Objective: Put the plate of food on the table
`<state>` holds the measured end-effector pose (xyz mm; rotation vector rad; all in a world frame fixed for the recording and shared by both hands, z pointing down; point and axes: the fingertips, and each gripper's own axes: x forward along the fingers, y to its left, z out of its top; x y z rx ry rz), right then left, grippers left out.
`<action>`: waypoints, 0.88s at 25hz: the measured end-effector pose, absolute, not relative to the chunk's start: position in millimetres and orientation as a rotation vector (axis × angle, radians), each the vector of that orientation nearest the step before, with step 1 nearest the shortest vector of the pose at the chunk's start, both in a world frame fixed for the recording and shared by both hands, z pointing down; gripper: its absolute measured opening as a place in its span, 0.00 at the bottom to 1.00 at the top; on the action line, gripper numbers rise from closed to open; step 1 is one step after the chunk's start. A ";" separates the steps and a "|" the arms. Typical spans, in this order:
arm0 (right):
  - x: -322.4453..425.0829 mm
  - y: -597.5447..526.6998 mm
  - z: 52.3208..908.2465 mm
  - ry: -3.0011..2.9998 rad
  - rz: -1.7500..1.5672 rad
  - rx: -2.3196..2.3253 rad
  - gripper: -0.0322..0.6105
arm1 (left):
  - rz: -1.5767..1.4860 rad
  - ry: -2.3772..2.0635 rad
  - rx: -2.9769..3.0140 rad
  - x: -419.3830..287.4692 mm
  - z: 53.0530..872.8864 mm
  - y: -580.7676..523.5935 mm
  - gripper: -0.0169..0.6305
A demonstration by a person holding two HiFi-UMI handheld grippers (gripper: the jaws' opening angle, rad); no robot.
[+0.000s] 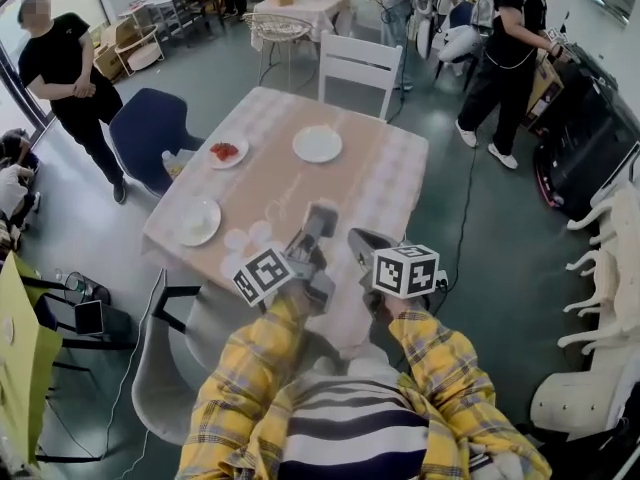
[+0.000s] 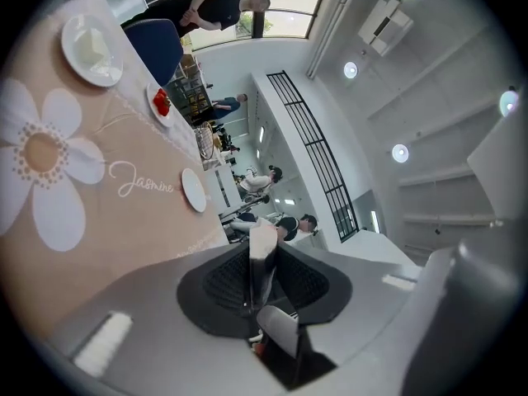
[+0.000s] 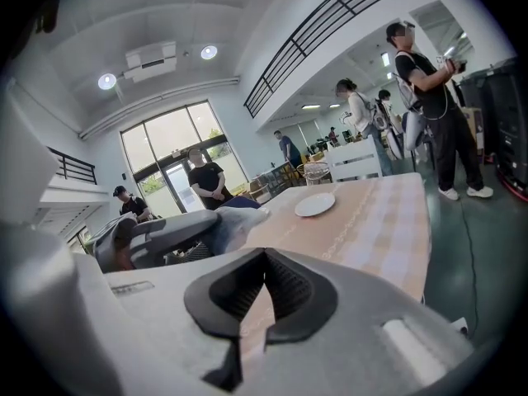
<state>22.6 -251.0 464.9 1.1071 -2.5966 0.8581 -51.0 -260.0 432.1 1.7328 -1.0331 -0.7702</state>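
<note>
Three plates stand on the beige flower-print tablecloth (image 1: 300, 183): one with red food (image 1: 225, 151), an empty white one (image 1: 317, 144), and one with pale food (image 1: 197, 221). In the left gripper view these are the pale-food plate (image 2: 91, 48), the red-food plate (image 2: 161, 104) and the empty plate (image 2: 194, 190). My left gripper (image 1: 322, 211) hovers over the table's near edge, rolled sideways, its jaws together with nothing held (image 2: 256, 246). My right gripper (image 1: 358, 238) is beside it, level, jaws touching at the tips (image 3: 264, 258). Its view shows the empty plate (image 3: 315, 205) and the left gripper (image 3: 239, 221).
A white chair (image 1: 358, 63) stands at the table's far side, a blue chair (image 1: 150, 128) at its left, a grey chair (image 1: 165, 368) at the near left. One person (image 1: 70, 78) stands at the left, another (image 1: 510, 48) at the right. A cable (image 1: 462, 238) runs over the floor.
</note>
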 end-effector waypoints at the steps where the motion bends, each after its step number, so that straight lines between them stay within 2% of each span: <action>1: 20.3 -258.5 465.9 -2.600 0.860 1.092 0.05 | -0.779 -1.041 1.727 -52.9 432.6 -268.1 0.17; 22: 7.2 -431.2 498.3 -2.578 0.845 0.821 0.05 | -0.869 -1.242 1.504 -70.4 483.7 -433.9 0.17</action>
